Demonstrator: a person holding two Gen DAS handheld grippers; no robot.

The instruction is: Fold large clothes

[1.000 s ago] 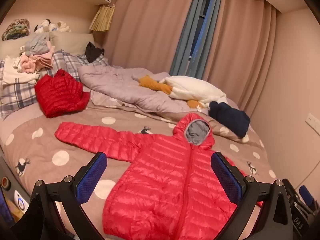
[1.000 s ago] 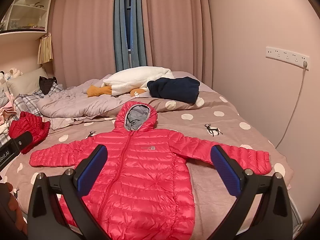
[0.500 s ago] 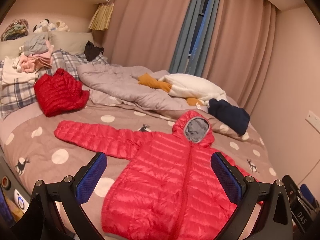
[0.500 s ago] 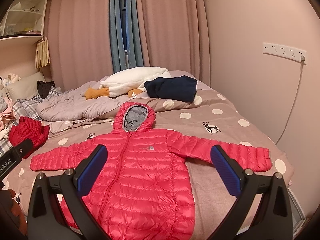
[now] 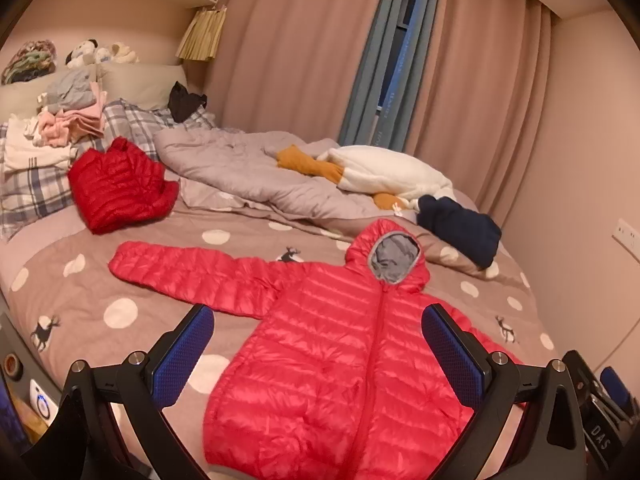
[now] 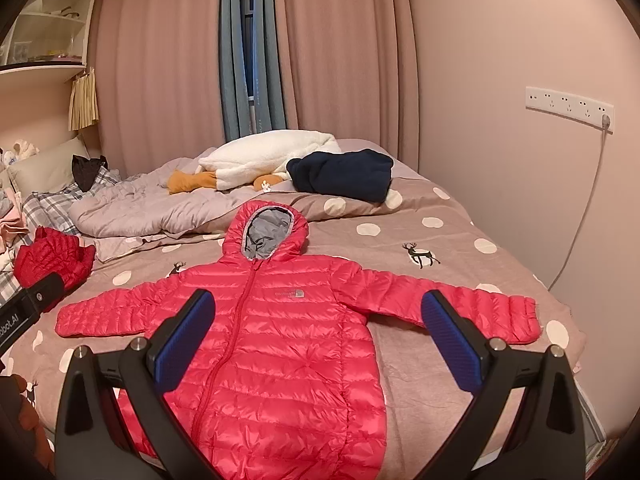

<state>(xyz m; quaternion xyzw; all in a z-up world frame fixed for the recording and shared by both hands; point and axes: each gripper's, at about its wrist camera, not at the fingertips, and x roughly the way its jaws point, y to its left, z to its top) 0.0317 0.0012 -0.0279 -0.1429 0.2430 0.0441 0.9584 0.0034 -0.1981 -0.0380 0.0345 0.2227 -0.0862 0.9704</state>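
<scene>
Here, jacket (image 6: 280,340) lies flat beneath both gaping tongs (image 6: 318,334).

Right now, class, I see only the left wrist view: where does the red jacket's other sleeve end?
Observer: The right wrist view shows that sleeve stretched out flat on the bed, cuff near the bed's edge.
Operator: Any marking on the chest?
Observer: Yes, a small grey logo beside the zip.
Operator: Is anything plugged in on the wall?
Observer: One white cable hangs from the socket strip.
</scene>
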